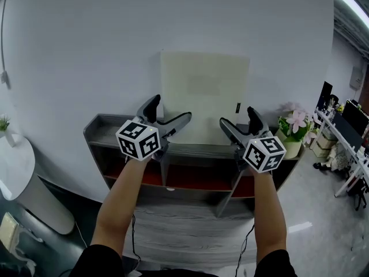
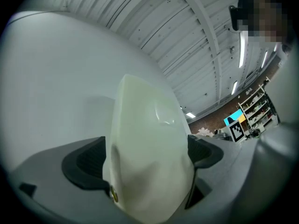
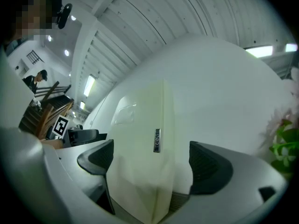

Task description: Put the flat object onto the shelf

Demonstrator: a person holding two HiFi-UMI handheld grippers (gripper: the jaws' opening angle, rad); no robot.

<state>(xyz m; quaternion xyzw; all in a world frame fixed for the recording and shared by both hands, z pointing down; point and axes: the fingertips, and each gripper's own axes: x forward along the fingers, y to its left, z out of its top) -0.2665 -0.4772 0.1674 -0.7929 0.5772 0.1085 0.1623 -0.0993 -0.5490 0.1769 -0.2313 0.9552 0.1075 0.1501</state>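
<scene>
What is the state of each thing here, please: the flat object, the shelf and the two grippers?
flat object: upright on the shelf top, close to the wall.
shelf: standing, with the flat object on top.
left gripper: fingers apart, flat object between them.
right gripper: fingers apart, with a gap beside the flat object.

Cream flat object (image 2: 149,148) between parted jaws
</scene>
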